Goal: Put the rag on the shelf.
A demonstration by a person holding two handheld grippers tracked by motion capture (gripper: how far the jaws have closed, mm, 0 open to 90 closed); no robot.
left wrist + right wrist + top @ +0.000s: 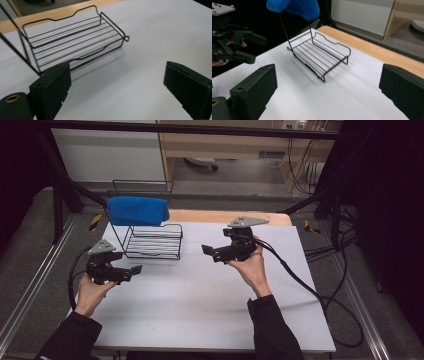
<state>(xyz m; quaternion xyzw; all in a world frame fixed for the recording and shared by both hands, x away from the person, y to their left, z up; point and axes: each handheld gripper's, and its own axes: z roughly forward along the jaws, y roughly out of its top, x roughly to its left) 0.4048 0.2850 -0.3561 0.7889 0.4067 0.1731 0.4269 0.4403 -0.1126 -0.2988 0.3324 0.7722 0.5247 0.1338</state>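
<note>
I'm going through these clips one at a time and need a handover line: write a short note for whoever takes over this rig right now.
Left tool: open, nothing between its jaws, held above the table just in front of the wire rack.
Right tool: open, nothing held, to the right of the rack and pointing toward it.
Blue cloth: draped over the rack's upper bar, clear of both tools. The rack's lower shelf is bare.
Done: the cloth hangs on the rack, by how it lies now.
Left: likely nothing on the cloth itself; check that it hangs evenly, then move the tools clear.
</note>
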